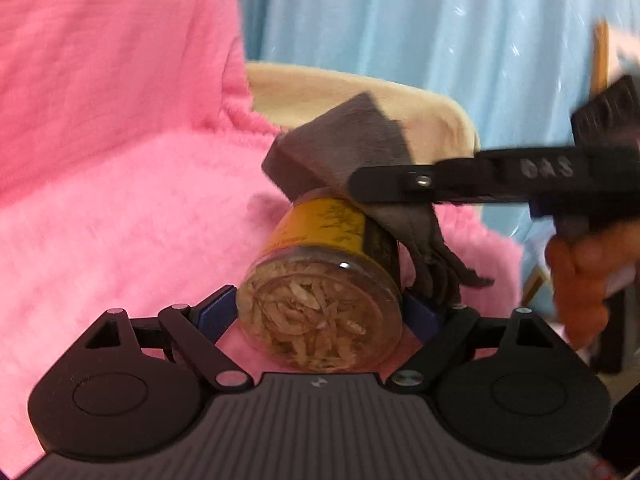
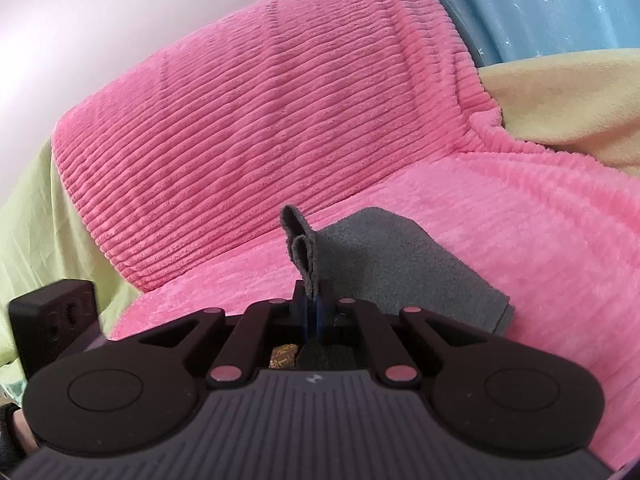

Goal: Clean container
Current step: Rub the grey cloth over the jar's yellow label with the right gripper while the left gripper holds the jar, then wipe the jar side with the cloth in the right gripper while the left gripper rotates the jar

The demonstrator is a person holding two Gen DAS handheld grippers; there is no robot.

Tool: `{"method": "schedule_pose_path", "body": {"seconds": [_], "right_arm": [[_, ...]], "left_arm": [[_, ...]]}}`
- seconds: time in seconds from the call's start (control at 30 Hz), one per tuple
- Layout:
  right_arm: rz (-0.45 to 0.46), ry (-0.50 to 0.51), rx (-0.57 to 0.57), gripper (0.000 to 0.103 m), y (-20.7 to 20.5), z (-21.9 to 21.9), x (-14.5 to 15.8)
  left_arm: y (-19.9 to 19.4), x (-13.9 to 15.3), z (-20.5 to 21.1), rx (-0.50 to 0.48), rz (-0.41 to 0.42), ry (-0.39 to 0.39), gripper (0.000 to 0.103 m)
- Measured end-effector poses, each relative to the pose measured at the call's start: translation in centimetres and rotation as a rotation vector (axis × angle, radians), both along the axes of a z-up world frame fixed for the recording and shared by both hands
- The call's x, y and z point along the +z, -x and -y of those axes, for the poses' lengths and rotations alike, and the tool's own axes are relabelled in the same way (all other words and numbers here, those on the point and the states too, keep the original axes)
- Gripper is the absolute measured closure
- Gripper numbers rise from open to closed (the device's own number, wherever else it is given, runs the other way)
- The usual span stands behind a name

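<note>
Left claw (image 1: 320, 312) clamps the jar (image 1: 320, 300) by its sides, base toward the camera; right claw (image 2: 312, 312) pinches the grey cloth (image 2: 384, 256), draped on the jar at 12 o'clock

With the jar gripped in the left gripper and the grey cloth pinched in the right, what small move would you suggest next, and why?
Probably draw the right gripper down along the jar's yellow label. The left gripper clamps the jar at its base, and the grey cloth already lies over the upper side, so a short wiping stroke seems the natural step.
</note>
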State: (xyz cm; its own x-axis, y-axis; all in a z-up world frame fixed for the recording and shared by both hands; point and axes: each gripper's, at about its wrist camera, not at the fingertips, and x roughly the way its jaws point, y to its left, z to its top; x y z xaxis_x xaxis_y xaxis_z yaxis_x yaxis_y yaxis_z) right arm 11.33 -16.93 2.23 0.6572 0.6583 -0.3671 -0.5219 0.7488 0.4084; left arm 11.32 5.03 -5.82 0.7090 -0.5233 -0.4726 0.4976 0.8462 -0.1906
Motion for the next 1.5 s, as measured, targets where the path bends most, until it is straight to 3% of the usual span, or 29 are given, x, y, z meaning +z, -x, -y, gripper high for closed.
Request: {"method": "schedule_pose_path", "body": {"seconds": [0.1, 0.17, 0.3, 0.37, 0.5, 0.57, 0.63, 0.73, 0.8, 0.87, 0.97, 1.1, 1.2, 1.4, 1.5], "right_arm": [[-0.011, -0.001, -0.012, 0.101, -0.1, 0.0, 0.2], [-0.017, 0.001, 0.047, 0.1, 0.4, -0.6, 0.3], [-0.007, 0.023, 0.162, 0.101, 2.0, -2.3, 0.3], [0.01, 0.038, 0.159, 0.102, 1.8, -2.5, 0.4], [0.022, 0.021, 0.01, 0.102, -0.1, -0.8, 0.2], [0.001, -0.009, -0.012, 0.102, -0.4, -0.1, 0.0], [-0.02, -0.039, -0.034, 0.102, -0.7, 0.5, -0.2], [0.006, -0.002, -0.028, 0.102, -0.3, 0.2, -0.1], [0.0, -0.007, -0.029, 0.102, -0.2, 0.1, 0.0], [-0.007, -0.016, -0.032, 0.102, -0.3, 0.1, 0.1], [-0.006, -0.005, -0.012, 0.1, 0.2, -0.3, 0.4], [0.003, 0.016, 0.125, 0.1, 1.4, -1.9, 0.8], [0.024, 0.053, 0.172, 0.1, 2.0, -2.6, 1.1], [0.013, 0.001, -0.002, 0.102, -0.1, -0.5, 0.5], [-0.008, -0.03, -0.01, 0.102, -0.4, -0.2, 0.3]], "left_arm": [[0.0, 0.1, 0.5, -0.002, 0.02, -0.036, 0.016], [0.8, 0.3, 1.8, 0.0, 0.09, -0.16, 0.016], [2.8, -0.5, 5.2, -0.007, 0.263, -0.483, 0.016], [3.2, -0.9, 5.9, -0.012, 0.3, -0.549, 0.016], [3.3, -1.0, 6.3, -0.015, 0.313, -0.565, 0.017], [3.2, -0.9, 6.2, -0.014, 0.299, -0.545, 0.017], [3.1, -0.4, 4.7, -0.009, 0.246, -0.427, 0.016], [2.2, 0.5, 2.1, 0.009, 0.142, -0.174, 0.015], [1.4, 0.5, 0.9, 0.019, 0.076, -0.057, 0.016], [1.1, 0.3, 0.4, 0.018, 0.046, -0.007, 0.017], [1.6, 0.5, 1.2, 0.012, 0.091, -0.084, 0.017], [2.8, 0.4, 4.0, -0.004, 0.232, -0.335, 0.017], [3.5, -0.1, 5.4, -0.019, 0.309, -0.466, 0.018], [4.1, -0.5, 6.4, -0.029, 0.348, -0.522, 0.018], [4.0, -0.2, 5.5, -0.018, 0.3, -0.447, 0.017]]}}
